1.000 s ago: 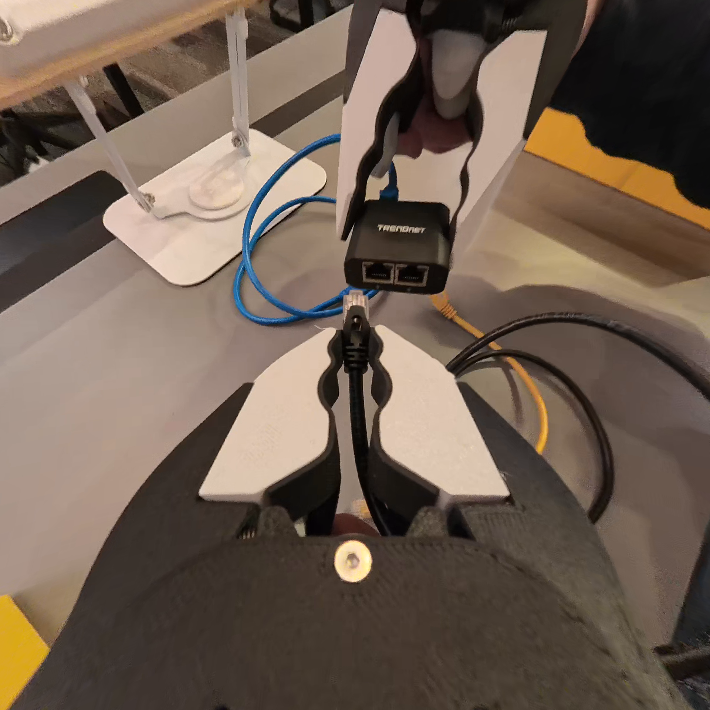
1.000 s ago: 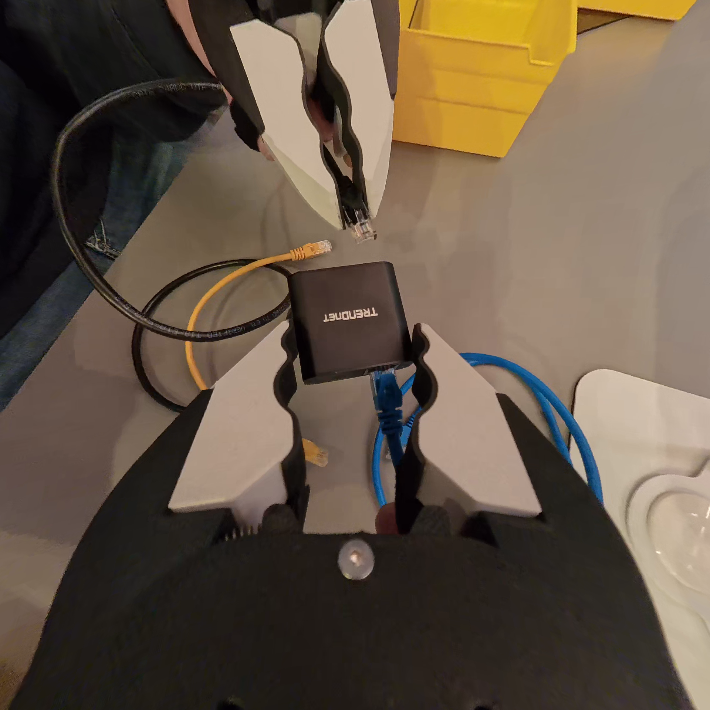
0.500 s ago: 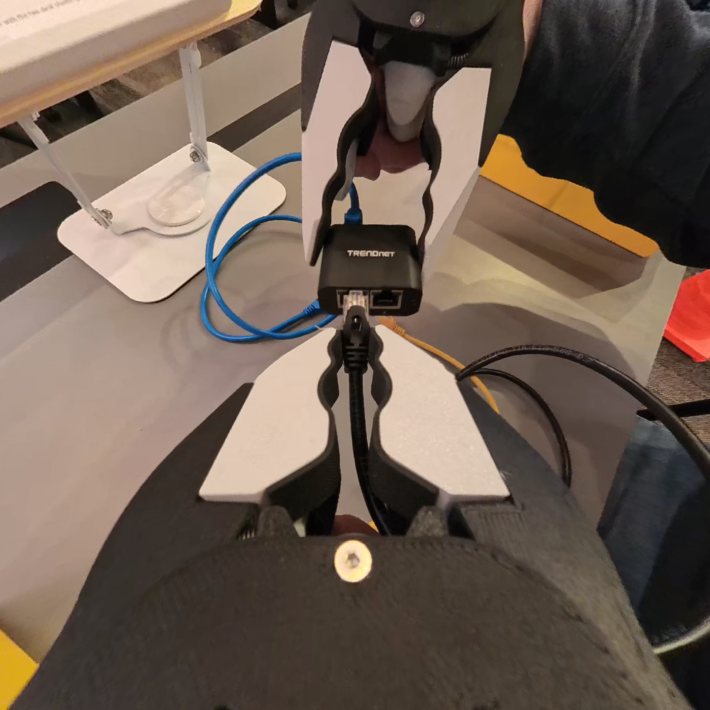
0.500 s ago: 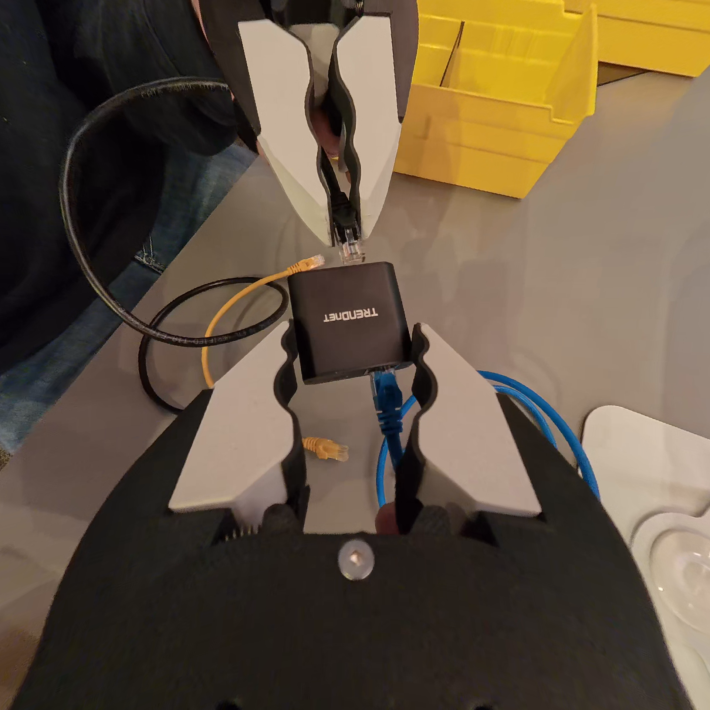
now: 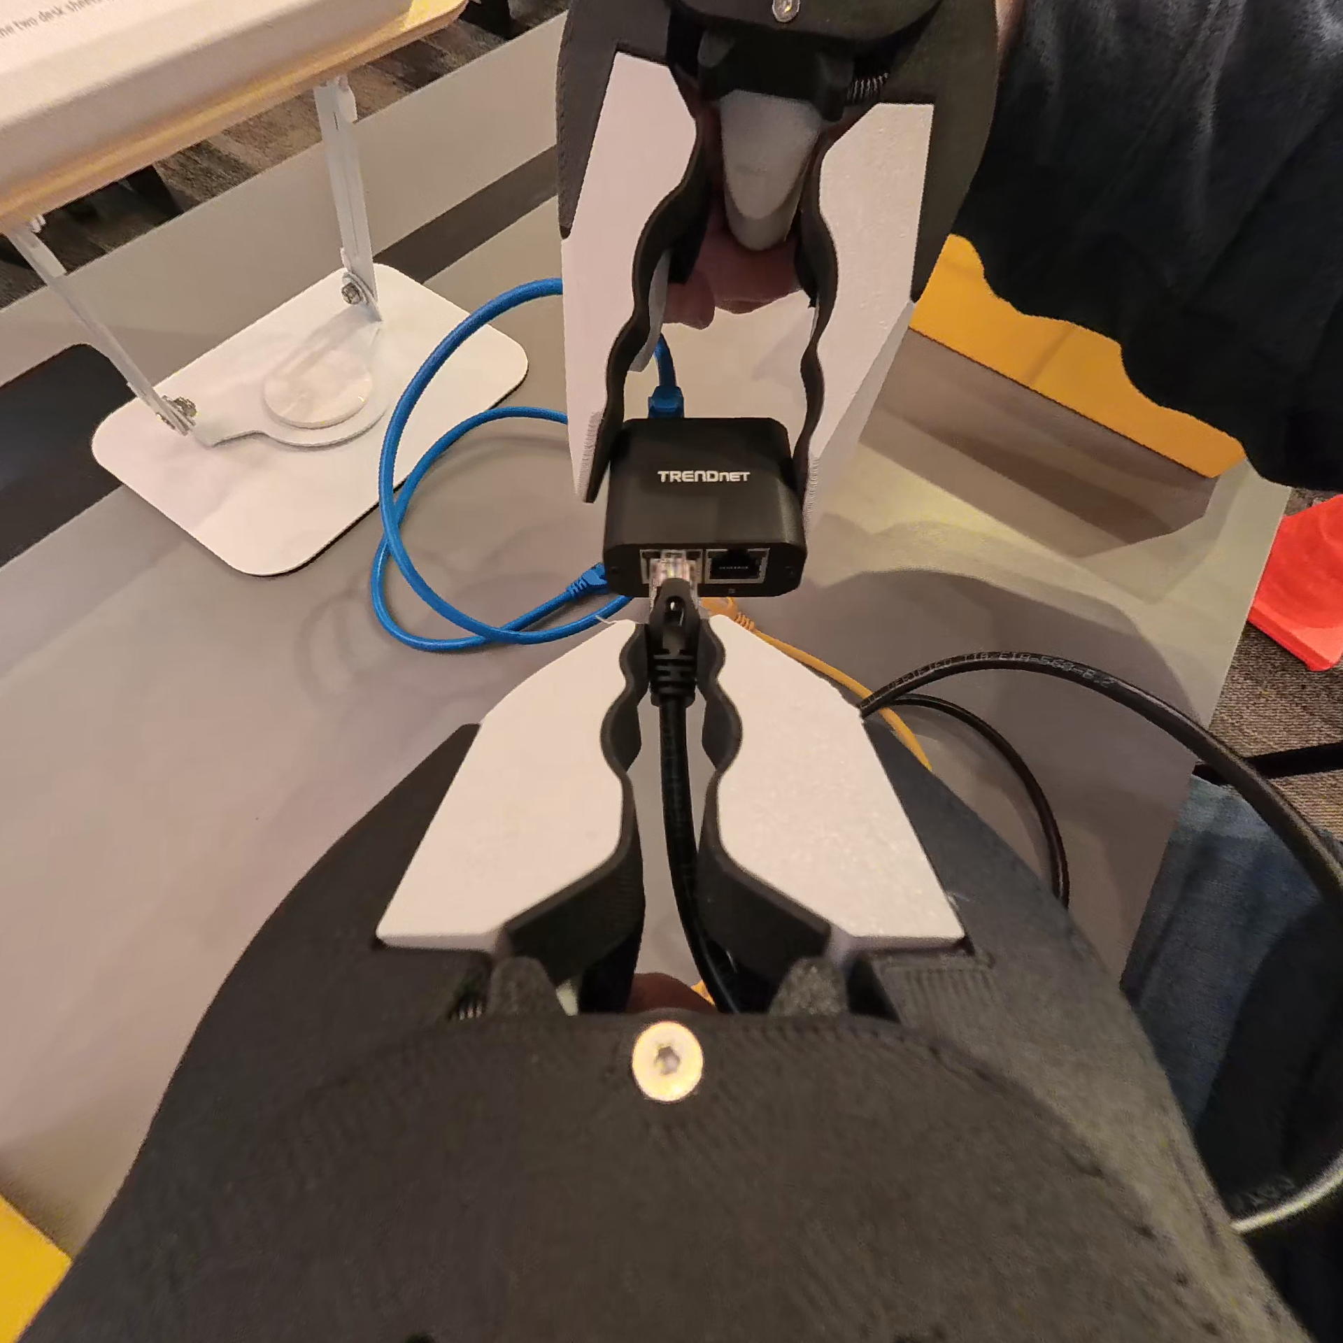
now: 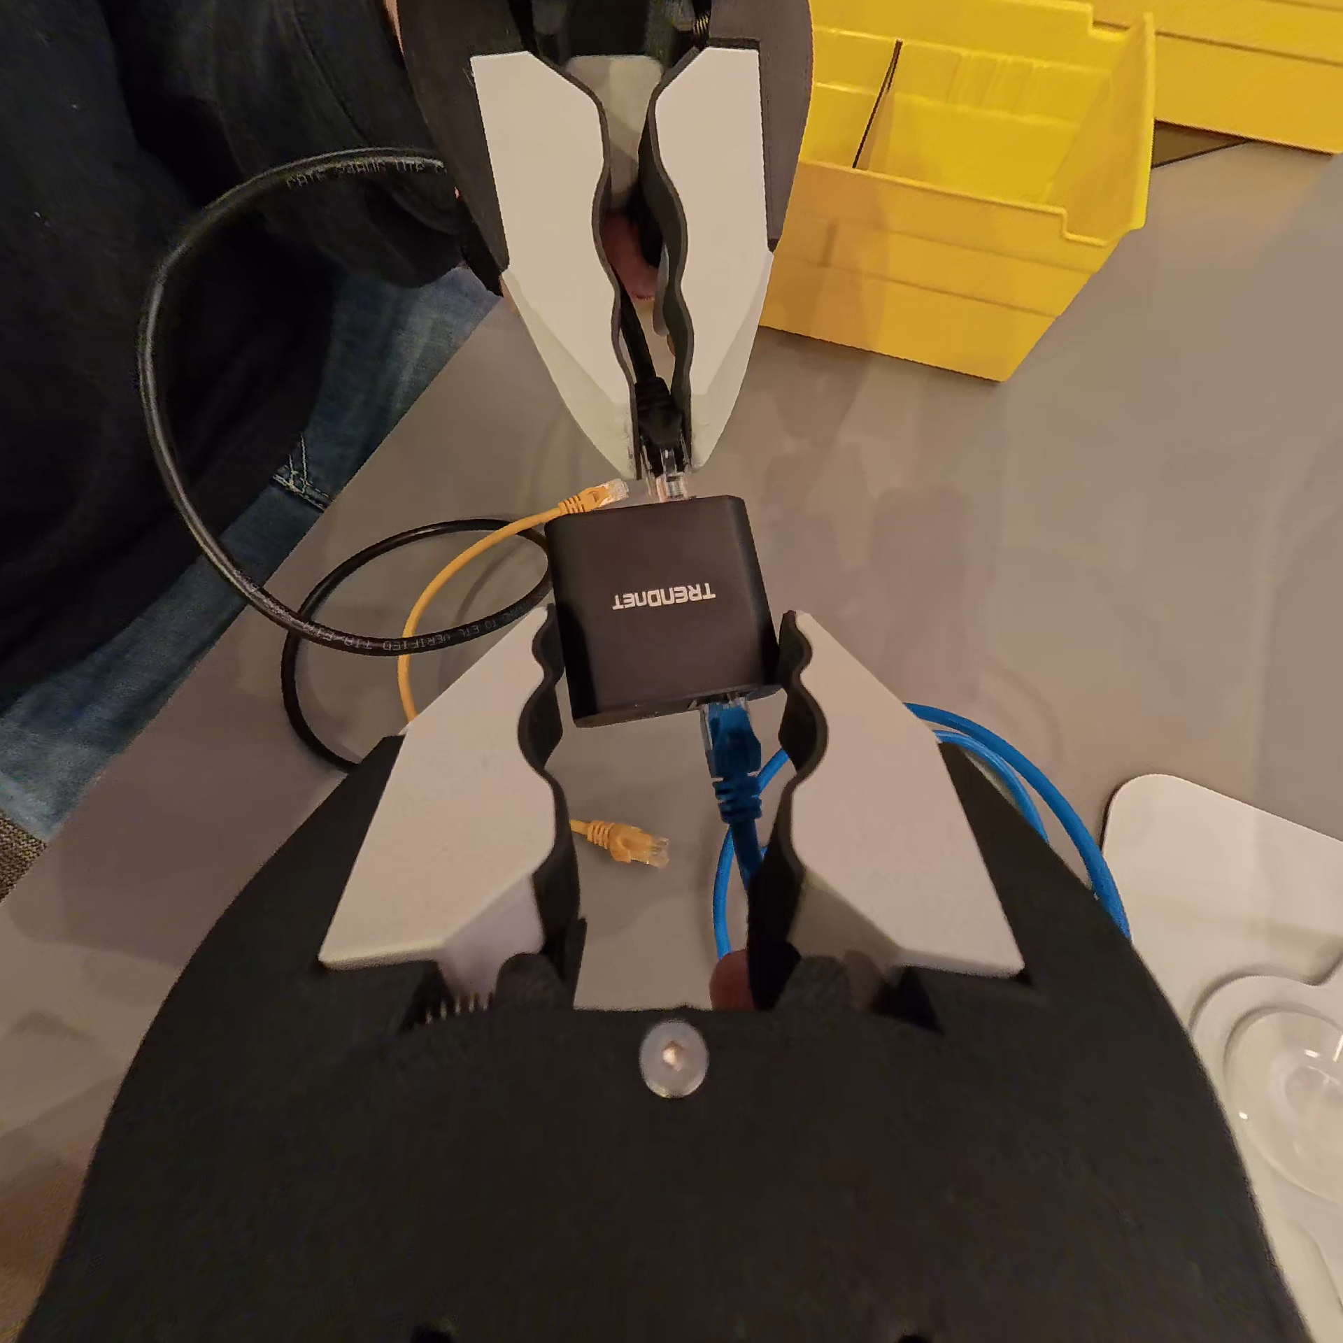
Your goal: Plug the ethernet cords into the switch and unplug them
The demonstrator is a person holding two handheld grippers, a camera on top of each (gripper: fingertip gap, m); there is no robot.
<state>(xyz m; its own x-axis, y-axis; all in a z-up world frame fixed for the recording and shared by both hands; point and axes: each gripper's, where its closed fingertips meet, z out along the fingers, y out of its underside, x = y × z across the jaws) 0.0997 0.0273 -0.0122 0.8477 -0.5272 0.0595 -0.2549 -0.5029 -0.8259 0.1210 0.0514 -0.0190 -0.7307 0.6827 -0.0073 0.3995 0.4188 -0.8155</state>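
Observation:
My right gripper [image 6: 665, 647] is shut on the small black switch [image 6: 658, 607] and holds it above the grey table; it also shows in the left wrist view [image 5: 701, 465]. A blue cord [image 6: 734, 756] is plugged into the switch's side nearest the right gripper. My left gripper [image 5: 674, 639] is shut on the black cord [image 5: 672, 647] just behind its clear plug [image 5: 672, 570]. The plug tip sits at the left of the switch's two front ports [image 5: 701, 501]; the right port is empty. A yellow cord [image 6: 465, 559] lies loose on the table.
A white stand base [image 5: 291, 450] sits at the left under a wooden shelf. Yellow bins [image 6: 966, 203] stand behind the left gripper. The blue cord coils on the table [image 5: 436, 523]. The black cord loops off the table edge [image 6: 218, 450] by a person's leg. A red object [image 5: 1301, 581] lies at the right. Some 4 centimeters of space lies between my two pairs of fingers.
My left gripper has carried the black plug forward from just below the switch to its left front port. The right gripper keeps hold of the switch.

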